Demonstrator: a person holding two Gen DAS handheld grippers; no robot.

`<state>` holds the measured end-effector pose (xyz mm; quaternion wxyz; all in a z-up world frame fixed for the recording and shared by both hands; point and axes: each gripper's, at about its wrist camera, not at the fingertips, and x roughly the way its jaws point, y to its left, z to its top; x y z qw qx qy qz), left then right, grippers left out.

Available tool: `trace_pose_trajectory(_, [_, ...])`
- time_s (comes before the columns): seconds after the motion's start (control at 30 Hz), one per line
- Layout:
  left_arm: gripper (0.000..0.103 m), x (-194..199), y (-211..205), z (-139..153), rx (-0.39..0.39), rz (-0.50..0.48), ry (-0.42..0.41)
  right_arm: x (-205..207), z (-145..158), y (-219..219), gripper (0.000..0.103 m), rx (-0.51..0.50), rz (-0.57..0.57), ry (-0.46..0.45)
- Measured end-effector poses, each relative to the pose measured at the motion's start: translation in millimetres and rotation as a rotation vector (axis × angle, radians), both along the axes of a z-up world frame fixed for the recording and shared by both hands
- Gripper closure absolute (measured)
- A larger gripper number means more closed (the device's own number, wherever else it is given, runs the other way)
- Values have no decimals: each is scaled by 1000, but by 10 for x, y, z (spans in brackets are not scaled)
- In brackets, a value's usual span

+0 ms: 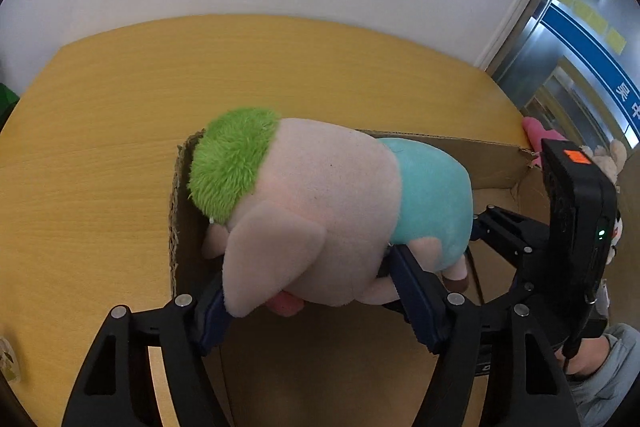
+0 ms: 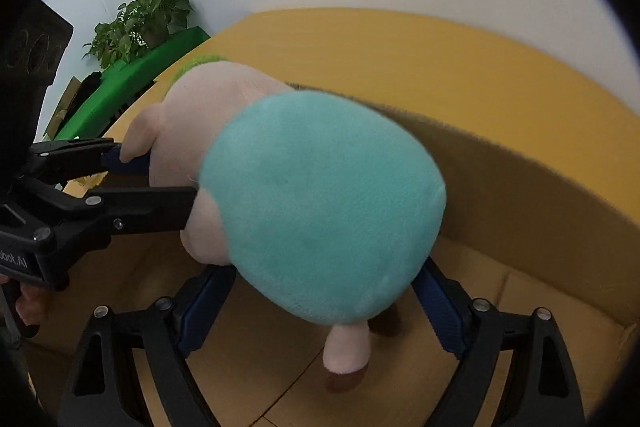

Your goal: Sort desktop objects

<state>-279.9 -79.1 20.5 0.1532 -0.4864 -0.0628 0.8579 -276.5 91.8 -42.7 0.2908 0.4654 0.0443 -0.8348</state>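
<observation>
A plush pig [image 1: 320, 203] with green hair, pink head and teal body hangs over an open cardboard box [image 1: 492, 155]. My left gripper [image 1: 308, 291] is shut on the pig's head, its blue pads pressed into both sides. My right gripper [image 2: 320, 291] is shut on the pig's teal body [image 2: 320, 203] from behind, above the box floor [image 2: 256, 355]. The left gripper also shows in the right wrist view [image 2: 160, 183], clamped at the head. The right gripper also shows in the left wrist view [image 1: 492, 227] at the pig's rear, its fingertips hidden by the body.
The box stands on a yellow wooden table [image 1: 120, 131] against a white wall. More plush toys [image 1: 540, 135] lie beyond the box's right side. A potted plant [image 2: 140, 19] on a green stand is at the far left. A glass door [image 1: 580, 59] is at right.
</observation>
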Motion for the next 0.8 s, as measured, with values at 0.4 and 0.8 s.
trace_pose_trajectory(0.4, [24,412,-94,417,-32,85,56,35,548,145,14,-37,-38,-14])
trace_pose_trajectory(0.8, [0,2061,146,589,-108,-23,192,1734,1600,1193,0,-98,-72,94])
